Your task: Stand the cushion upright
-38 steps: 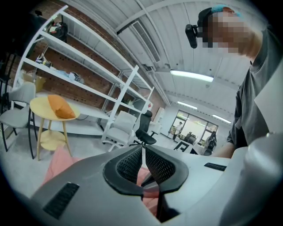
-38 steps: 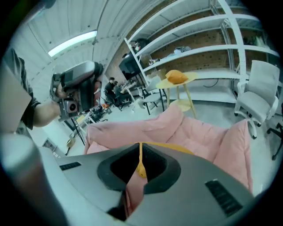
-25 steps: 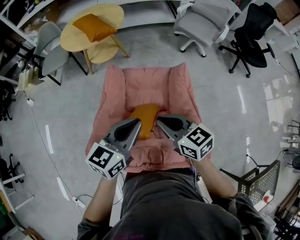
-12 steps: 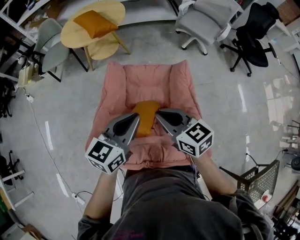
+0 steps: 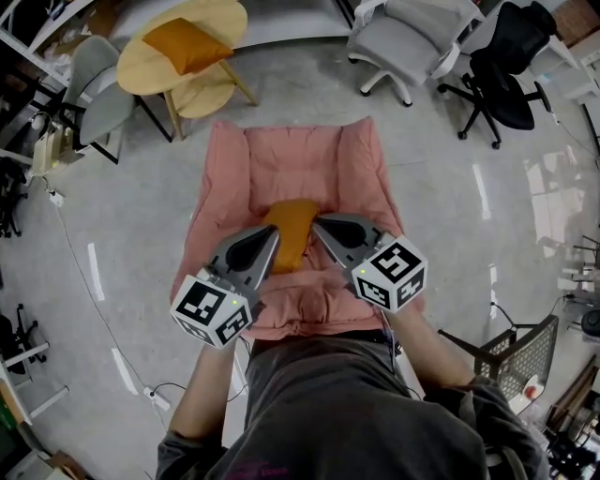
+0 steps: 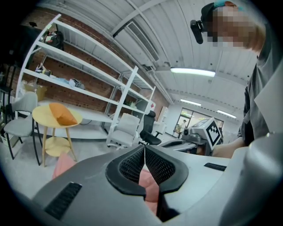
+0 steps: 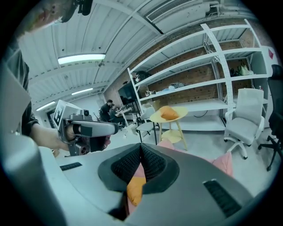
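Observation:
An orange cushion point(image 5: 292, 230) lies flat on the seat of a pink padded armchair point(image 5: 295, 159), just in front of me. My left gripper point(image 5: 276, 238) points at the cushion's left edge, and my right gripper point(image 5: 316, 225) at its right edge. In the left gripper view the left gripper point(image 6: 144, 148) has its jaws meeting at the tips, with only pink upholstery showing below them. In the right gripper view the right gripper point(image 7: 140, 145) is shut too, and the cushion point(image 7: 134, 189) shows beneath its jaws. I see nothing pinched between either pair of tips.
A round yellow table point(image 5: 220, 23) at the back left carries a second orange cushion point(image 5: 186, 42). A grey chair point(image 5: 94, 89) stands beside it. A white office chair point(image 5: 403, 37) and a black one point(image 5: 506, 70) stand at the back right, a wire basket point(image 5: 520, 361) at my right.
Nothing on the seat has moved; both grippers stay beside the cushion. Only the head view has shifted a little.

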`<action>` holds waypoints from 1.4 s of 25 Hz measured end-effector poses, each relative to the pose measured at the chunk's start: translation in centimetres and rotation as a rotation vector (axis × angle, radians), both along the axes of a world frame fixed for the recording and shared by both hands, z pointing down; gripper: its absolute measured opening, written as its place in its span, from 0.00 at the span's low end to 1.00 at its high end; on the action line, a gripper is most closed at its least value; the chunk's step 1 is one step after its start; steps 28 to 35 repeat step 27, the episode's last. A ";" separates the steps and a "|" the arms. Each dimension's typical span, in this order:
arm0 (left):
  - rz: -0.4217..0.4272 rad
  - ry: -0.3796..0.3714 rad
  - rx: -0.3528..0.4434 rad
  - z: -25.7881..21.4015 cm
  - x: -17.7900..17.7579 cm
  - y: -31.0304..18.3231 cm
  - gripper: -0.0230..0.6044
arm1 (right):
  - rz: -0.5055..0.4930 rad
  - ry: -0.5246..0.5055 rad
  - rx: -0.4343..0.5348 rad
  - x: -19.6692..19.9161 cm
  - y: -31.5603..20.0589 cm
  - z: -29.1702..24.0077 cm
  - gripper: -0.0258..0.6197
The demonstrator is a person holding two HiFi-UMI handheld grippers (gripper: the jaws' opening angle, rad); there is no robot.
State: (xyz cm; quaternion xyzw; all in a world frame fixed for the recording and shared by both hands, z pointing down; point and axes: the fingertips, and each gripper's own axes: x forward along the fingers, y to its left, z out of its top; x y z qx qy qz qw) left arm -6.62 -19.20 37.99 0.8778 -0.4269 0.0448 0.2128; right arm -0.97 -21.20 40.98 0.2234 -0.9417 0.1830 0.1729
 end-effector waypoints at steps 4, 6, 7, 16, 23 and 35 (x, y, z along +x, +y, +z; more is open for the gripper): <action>0.004 0.000 0.002 0.0 0.2 -0.1 0.06 | 0.000 0.009 0.001 0.3 0.0 0.1 0.06; 0.006 0.000 0.004 -0.1 0.3 0.0 0.06 | 0.001 0.012 0.000 0.3 0.1 0.1 0.06; 0.007 0.000 0.005 -0.2 0.3 0.0 0.06 | 0.001 0.014 0.000 0.3 0.1 0.1 0.06; 0.014 -0.001 0.010 -0.2 0.8 0.1 0.06 | 0.002 0.016 0.009 0.6 0.2 -0.1 0.06; 0.011 0.006 0.013 -0.7 0.8 0.0 0.06 | 0.000 0.018 0.006 0.5 0.1 -0.3 0.06; 0.007 0.008 0.009 -0.7 0.9 -0.1 0.06 | -0.001 0.018 0.004 0.6 0.1 -0.3 0.06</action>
